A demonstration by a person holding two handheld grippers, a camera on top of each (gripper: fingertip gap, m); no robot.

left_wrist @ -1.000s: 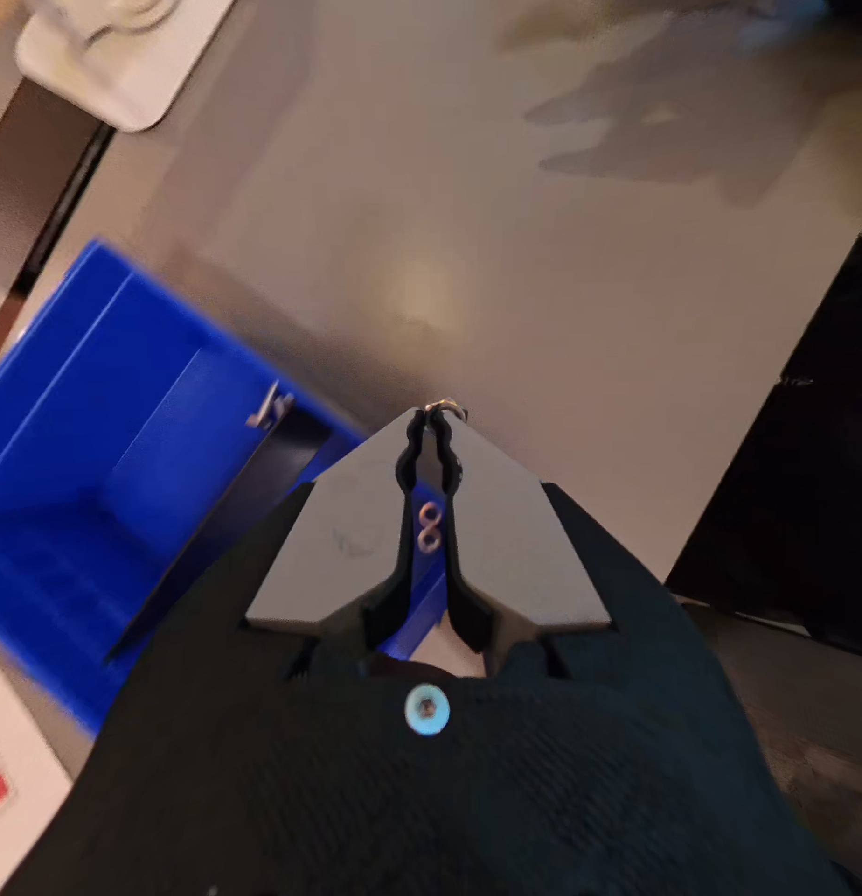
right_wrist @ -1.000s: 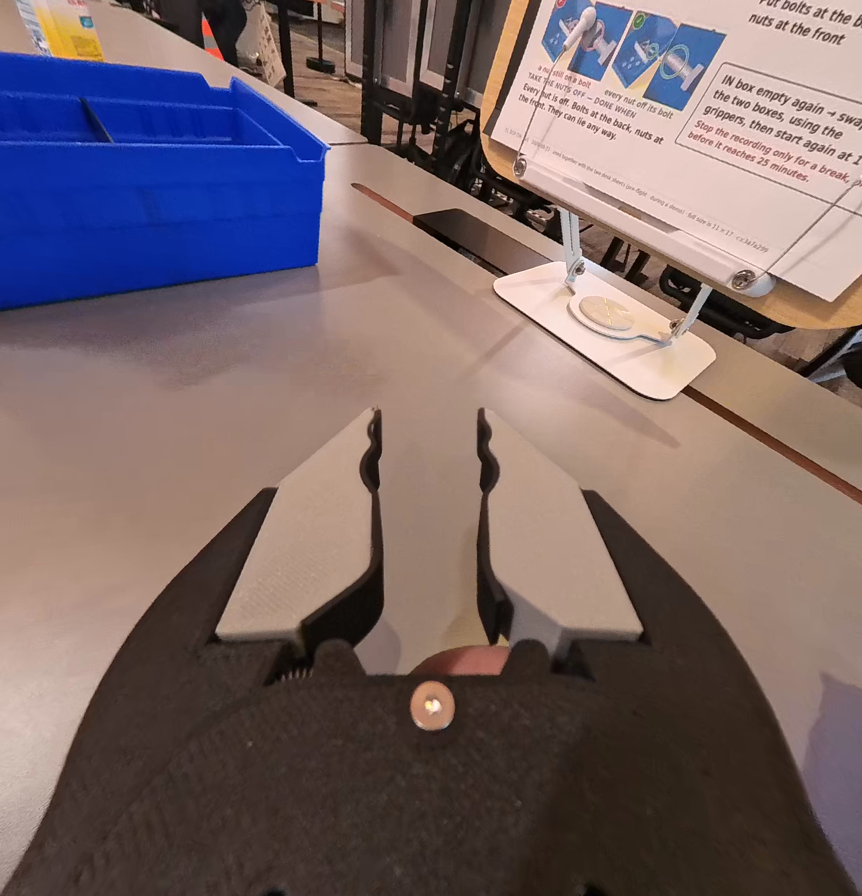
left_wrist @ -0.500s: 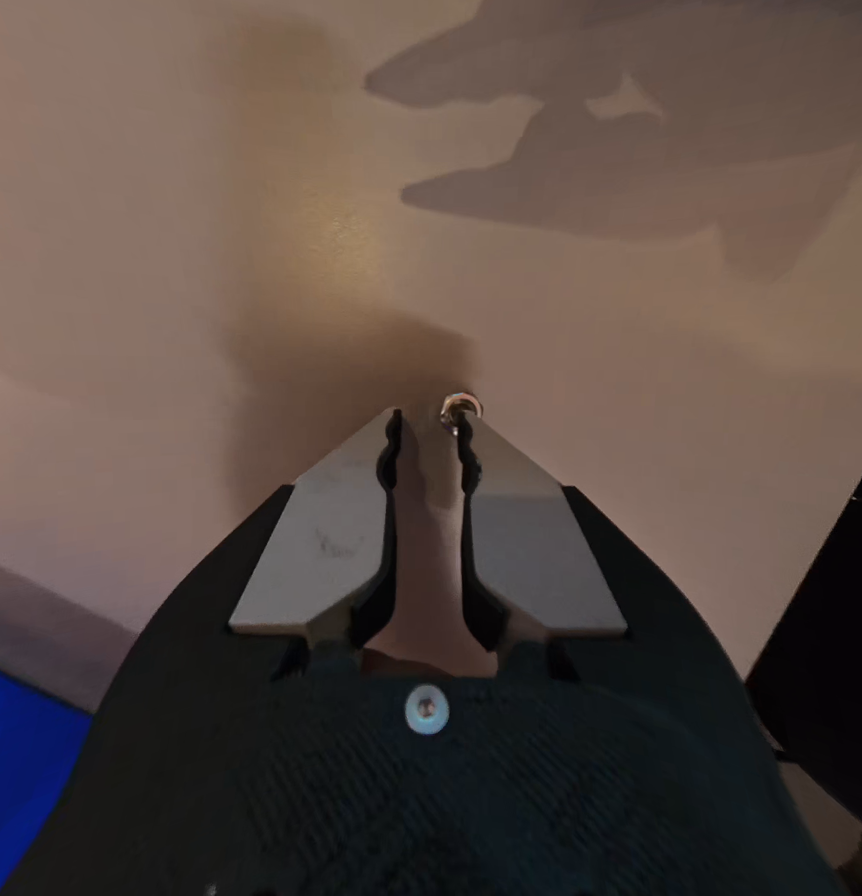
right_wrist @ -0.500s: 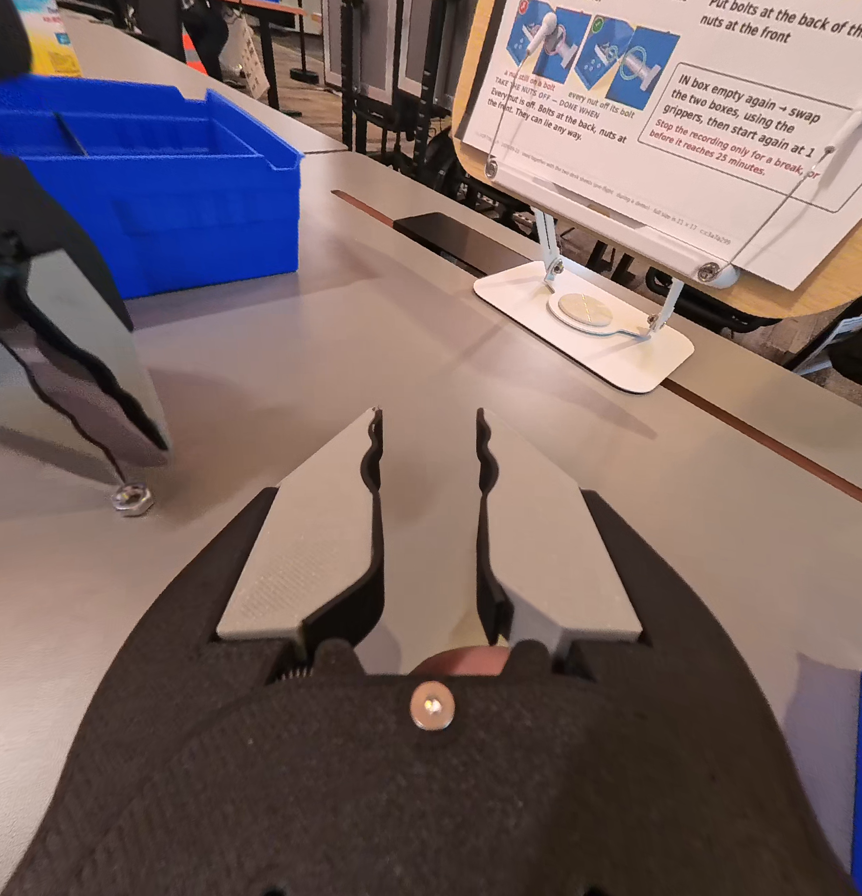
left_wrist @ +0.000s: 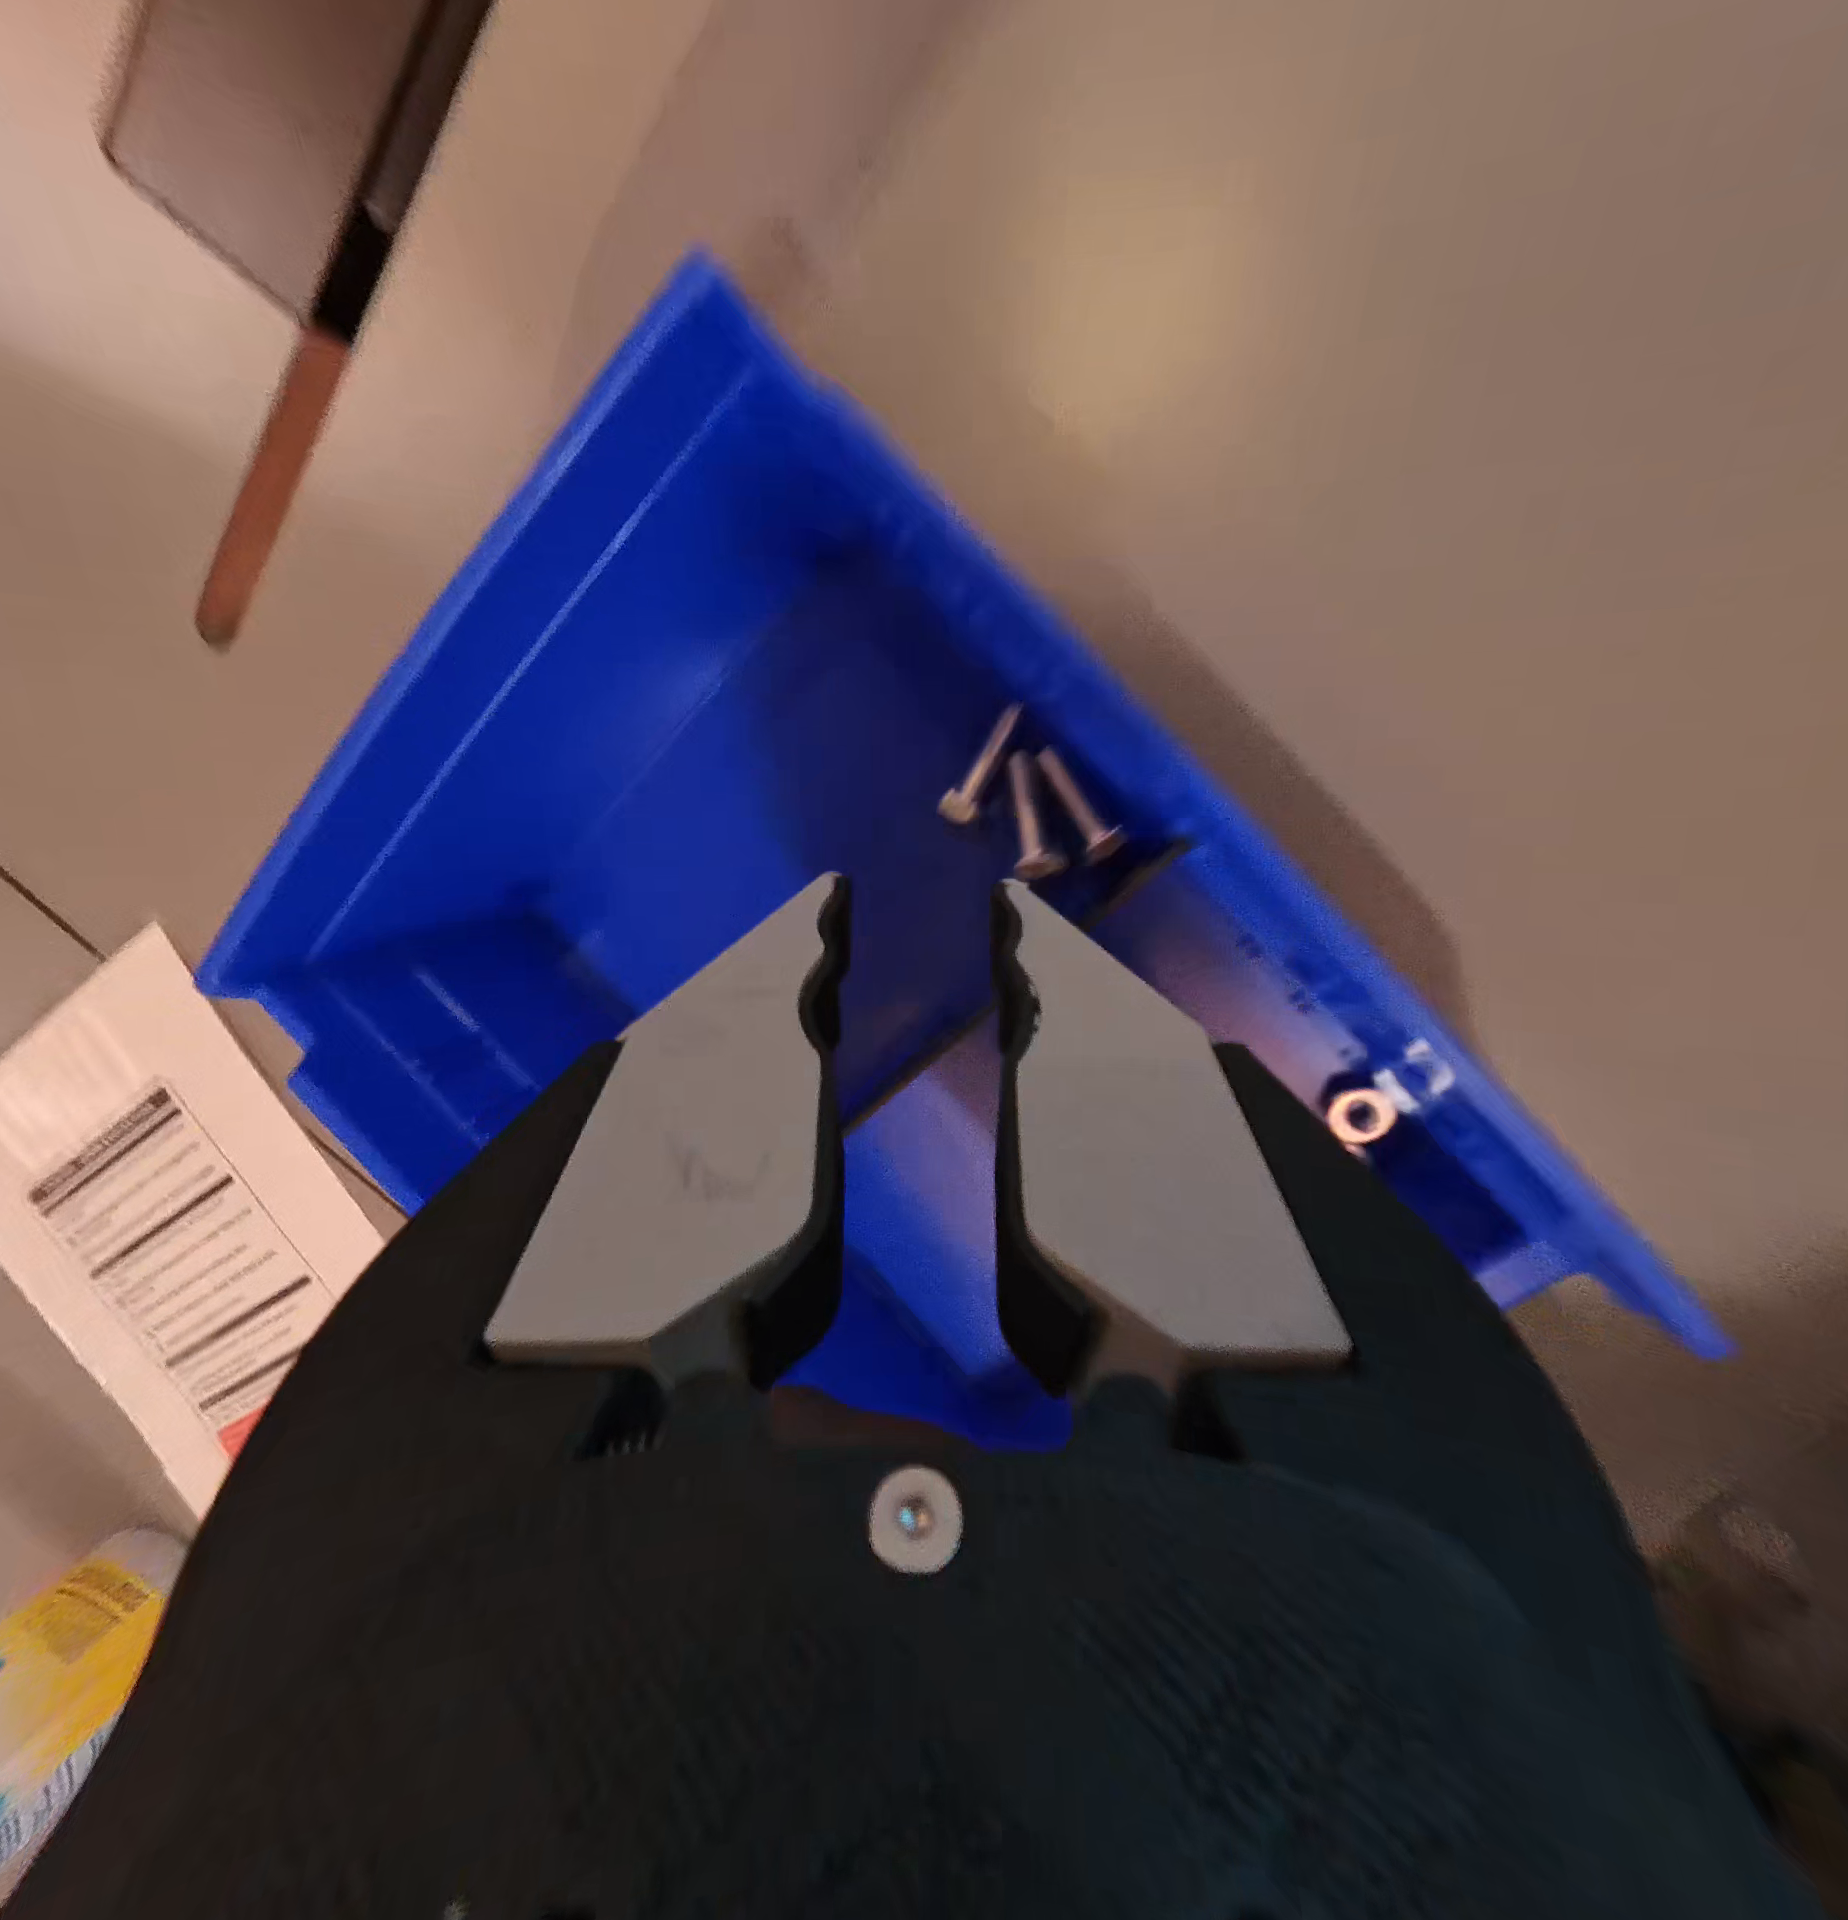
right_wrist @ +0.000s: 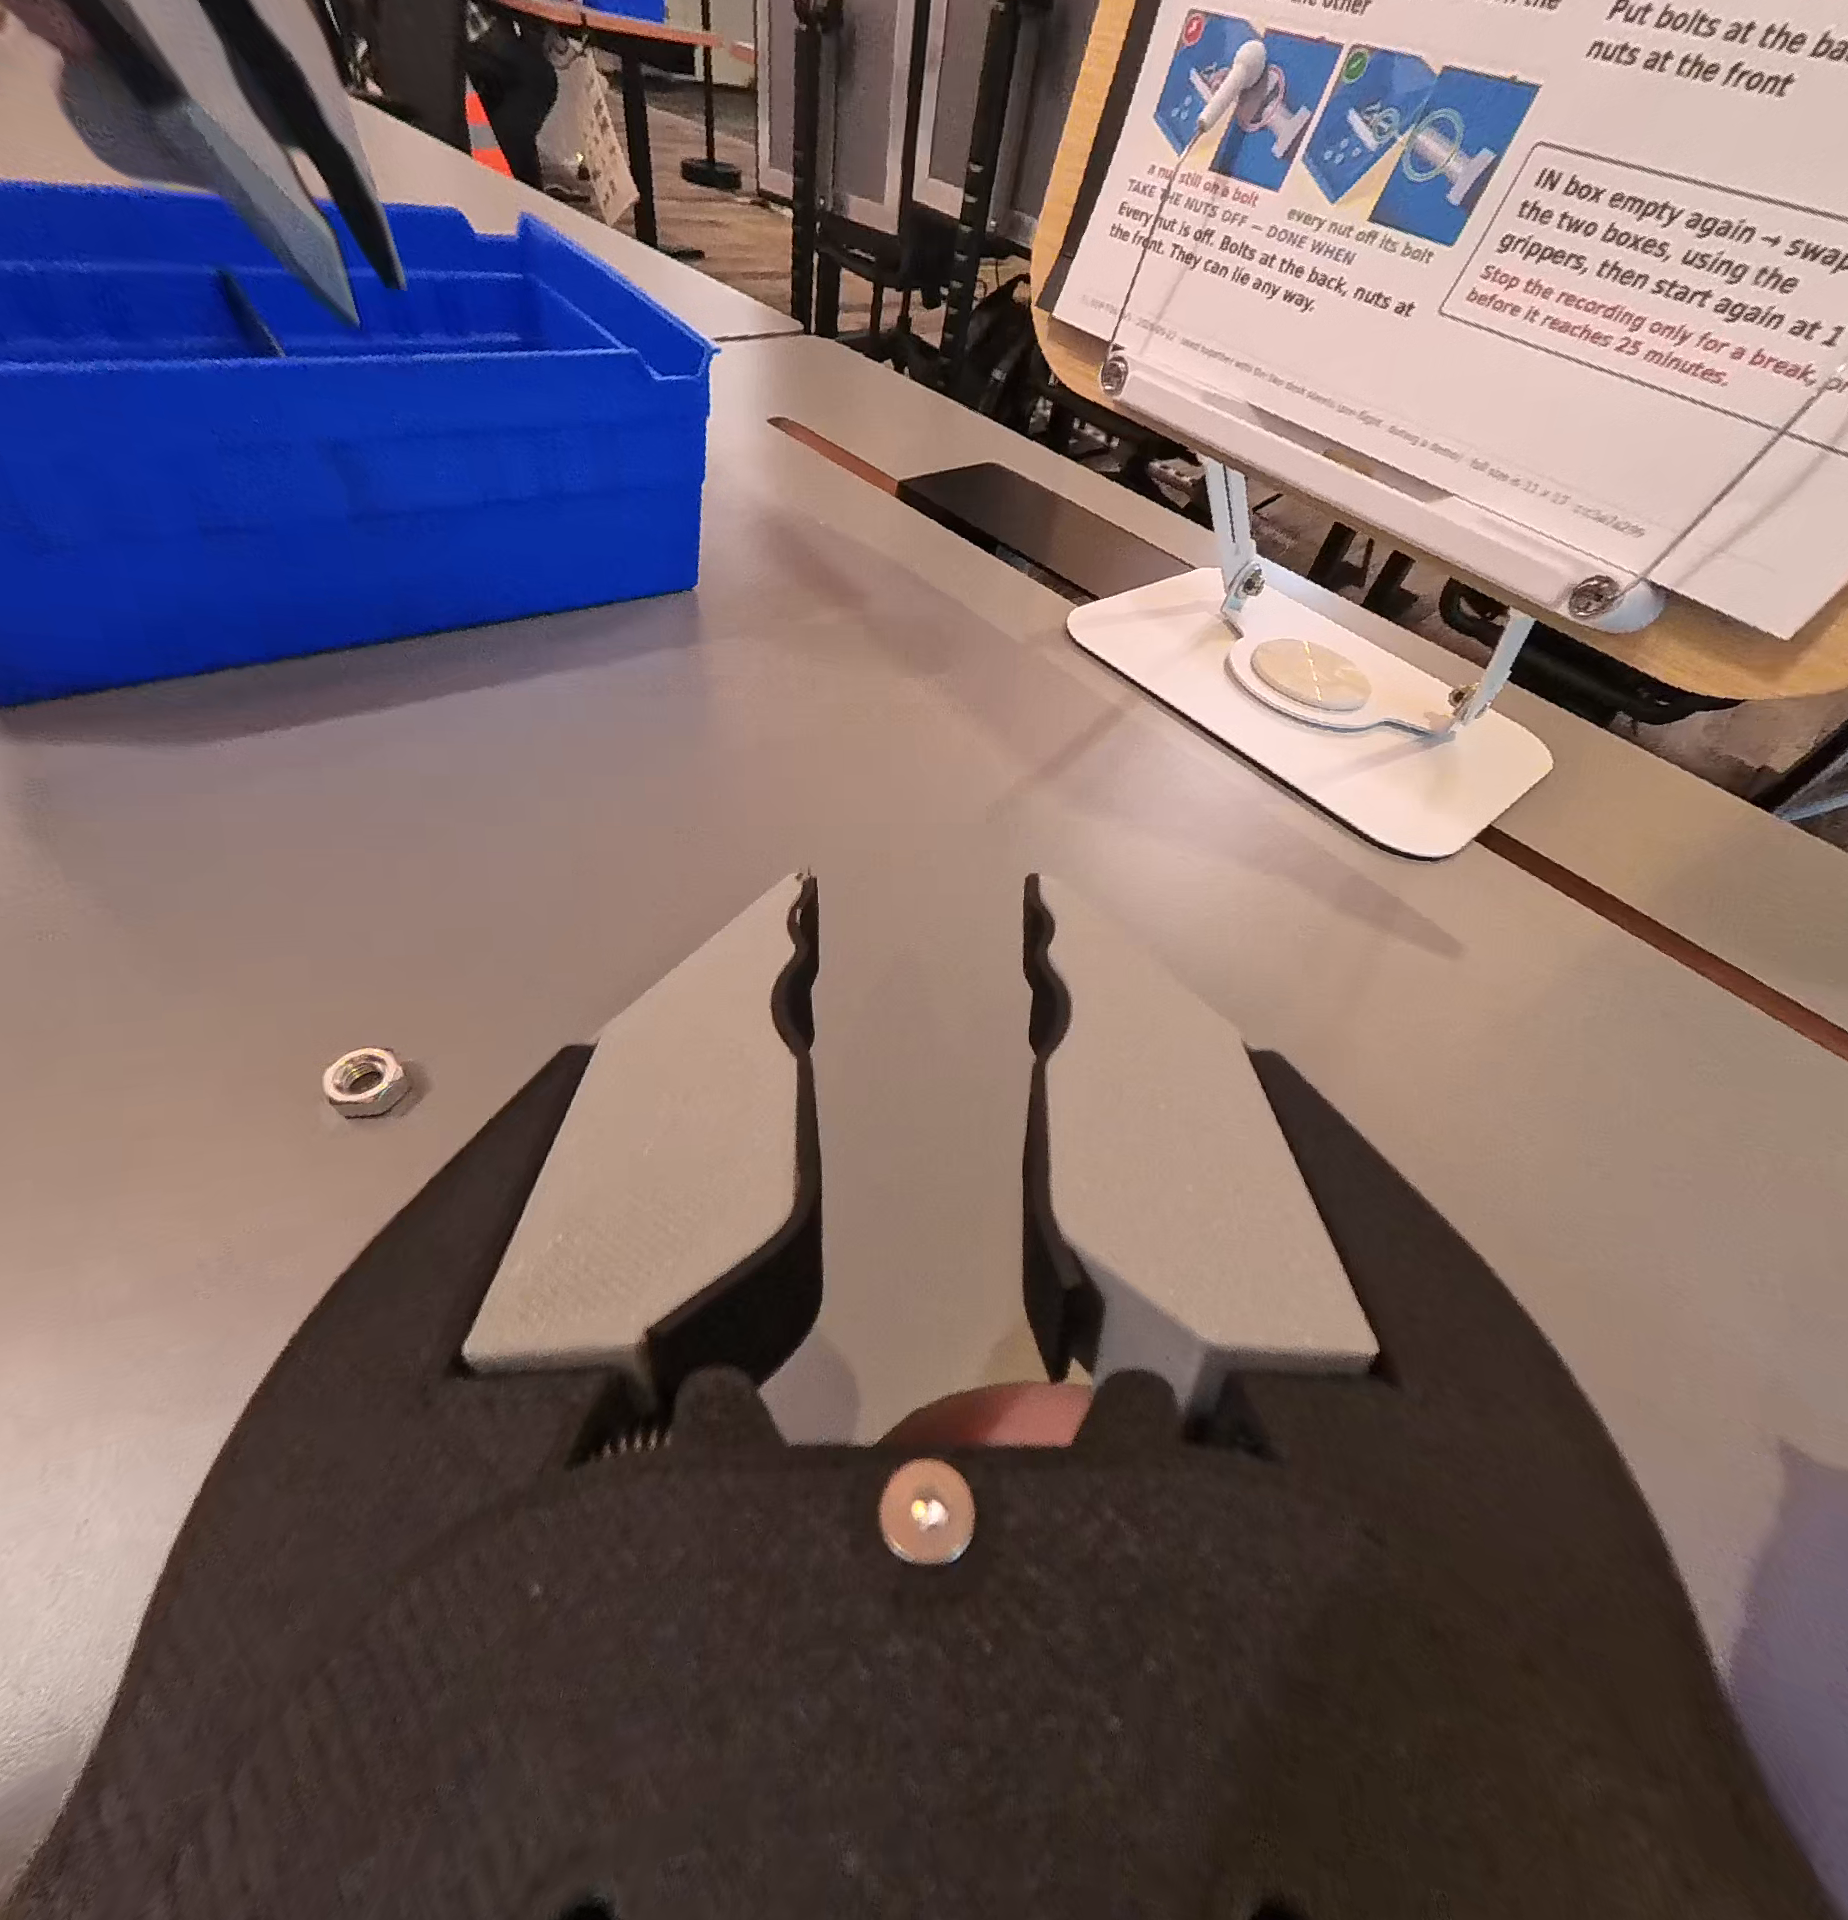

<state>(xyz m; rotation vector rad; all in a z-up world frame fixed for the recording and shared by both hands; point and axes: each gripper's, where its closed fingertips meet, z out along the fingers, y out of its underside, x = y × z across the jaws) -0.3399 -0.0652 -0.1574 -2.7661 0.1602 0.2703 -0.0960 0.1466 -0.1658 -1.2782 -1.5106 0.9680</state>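
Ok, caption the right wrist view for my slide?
Open right claw over grey table, loose nut beside it, blue bin beyond.

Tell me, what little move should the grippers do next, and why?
Probably the open right gripper should slide left to the nut. It lies loose on the grey table, while the open left gripper hovers empty over the blue bin.

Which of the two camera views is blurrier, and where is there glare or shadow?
Left wrist view: motion-smeared and dim, the blue plastic bin and three silver bolts soft, a warm glare patch on the grey table. Right wrist view: sharp and evenly lit, the silver hex nut crisp, a soft shadow beside the bin, and wide-angle bending toward the edges.
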